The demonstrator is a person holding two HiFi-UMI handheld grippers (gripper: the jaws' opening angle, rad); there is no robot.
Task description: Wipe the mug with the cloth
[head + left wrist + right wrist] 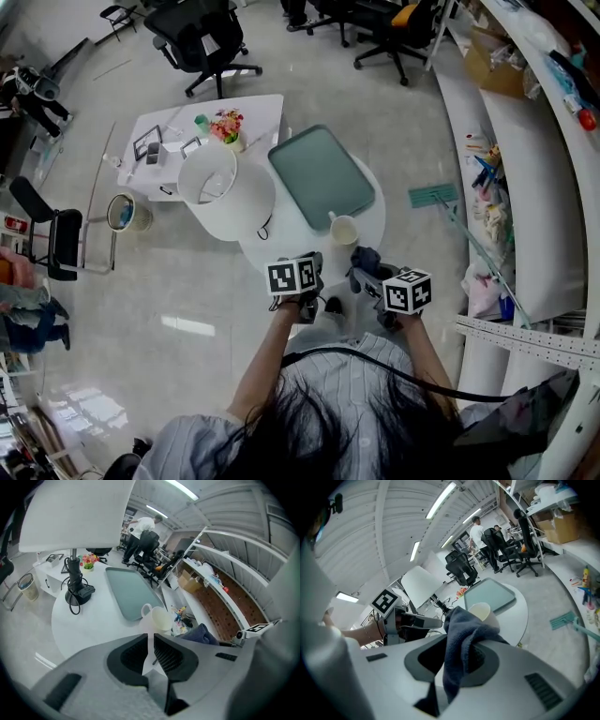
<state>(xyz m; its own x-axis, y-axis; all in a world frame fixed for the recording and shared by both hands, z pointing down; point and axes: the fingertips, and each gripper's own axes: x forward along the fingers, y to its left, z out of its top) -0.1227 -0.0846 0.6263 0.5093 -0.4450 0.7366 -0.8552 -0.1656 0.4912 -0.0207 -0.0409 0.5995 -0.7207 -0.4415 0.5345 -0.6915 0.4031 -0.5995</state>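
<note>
A cream mug [344,228] stands on the round white table [380,220], just off the near corner of a green tray [321,176]. My right gripper [367,274] hovers close to the mug's near right, shut on a dark blue cloth [366,258]. In the right gripper view the cloth [461,639] drapes over the jaws of the right gripper [457,660], with the mug [482,611] right behind it. My left gripper [309,265] is to the mug's near left. In its own view the left gripper [149,653] is shut on nothing, the mug [159,618] ahead.
A lamp with a big white shade [220,187] and a black base [77,592] stands at the table's left. A low white side table [155,141] holds flowers and small items. Curved white shelving [525,141] runs along the right, office chairs [202,42] stand beyond.
</note>
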